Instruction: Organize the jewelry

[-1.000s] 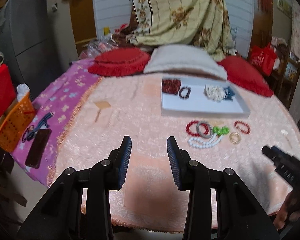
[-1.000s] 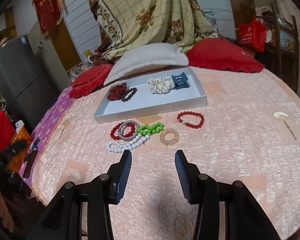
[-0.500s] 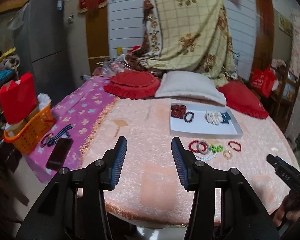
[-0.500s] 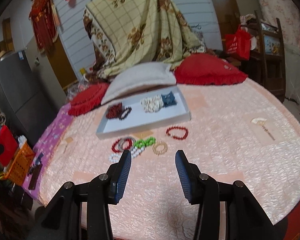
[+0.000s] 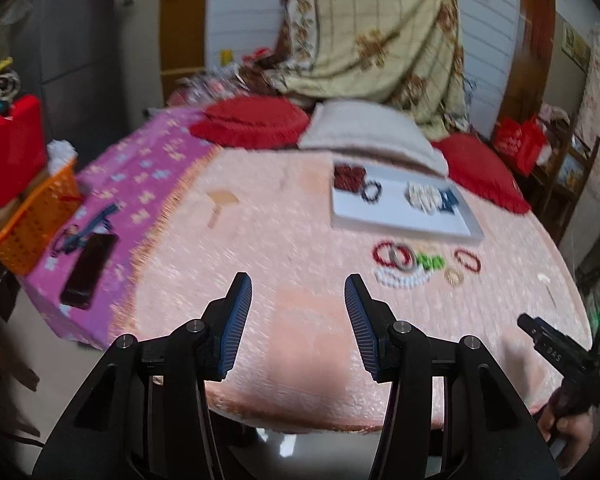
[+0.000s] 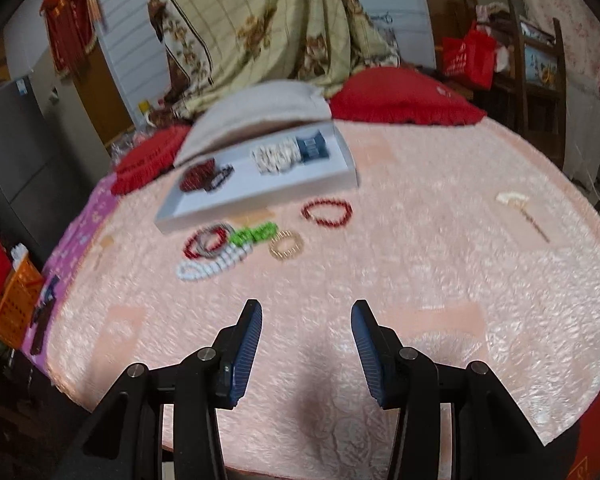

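A white tray (image 5: 396,222) (image 6: 268,194) lies on the pink bedspread and holds dark red beads, a dark bracelet, a white scrunchie and a blue clip. In front of it lie loose pieces: a red bead bracelet (image 6: 327,213), a gold bracelet (image 6: 286,245), green beads (image 6: 256,234), a white bead necklace (image 6: 210,266) and a red and silver bangle pair (image 6: 204,240). My left gripper (image 5: 298,316) is open and empty above the near bed edge. My right gripper (image 6: 306,344) is open and empty, short of the loose jewelry; it also shows in the left wrist view (image 5: 556,356).
Red cushions (image 6: 404,96) and a grey pillow (image 6: 256,114) lie behind the tray. A purple cloth (image 5: 140,184) with a dark phone (image 5: 88,272) is at left, beside an orange basket (image 5: 32,224). A small white hairpin (image 6: 520,210) lies at the right.
Both grippers have moved forward and lower toward the bed, so the tray and loose jewelry look nearer. Both stay open and empty. The views are motion-blurred.
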